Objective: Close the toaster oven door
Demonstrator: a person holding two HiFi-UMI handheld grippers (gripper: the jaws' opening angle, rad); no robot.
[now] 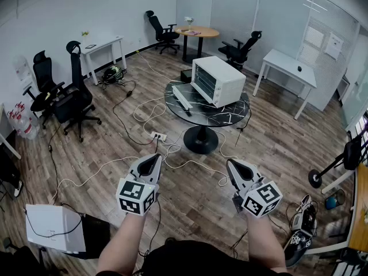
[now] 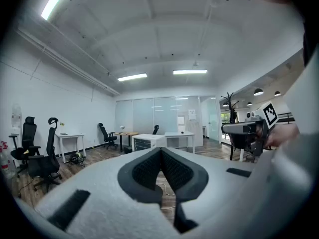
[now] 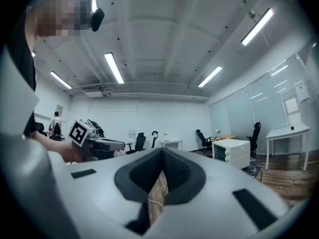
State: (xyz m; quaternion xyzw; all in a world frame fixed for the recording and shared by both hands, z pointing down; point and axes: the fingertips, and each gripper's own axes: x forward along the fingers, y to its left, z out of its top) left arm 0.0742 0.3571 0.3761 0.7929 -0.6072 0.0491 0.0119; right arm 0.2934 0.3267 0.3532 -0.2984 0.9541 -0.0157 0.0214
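Note:
A white toaster oven [image 1: 217,80] stands on a round black marble table [image 1: 214,117] a few steps ahead of me. Its door [image 1: 183,100] hangs open, folded down flat toward the table's left side. Both grippers are held low in front of my body, far short of the table. My left gripper [image 1: 154,158] is shut and holds nothing, and my right gripper [image 1: 233,164] is shut and empty too. The left gripper view has its closed jaw tips [image 2: 160,152] with the oven [image 2: 147,142] small in the distance. In the right gripper view the oven [image 3: 232,152] sits beyond the closed tips [image 3: 162,153].
Loose cables and a power strip [image 1: 158,136] lie on the wood floor between me and the table. Black office chairs [image 1: 72,99] stand at the left, a white box [image 1: 53,227] at the lower left, and white desks [image 1: 290,66] and a round wooden table [image 1: 197,33] further back.

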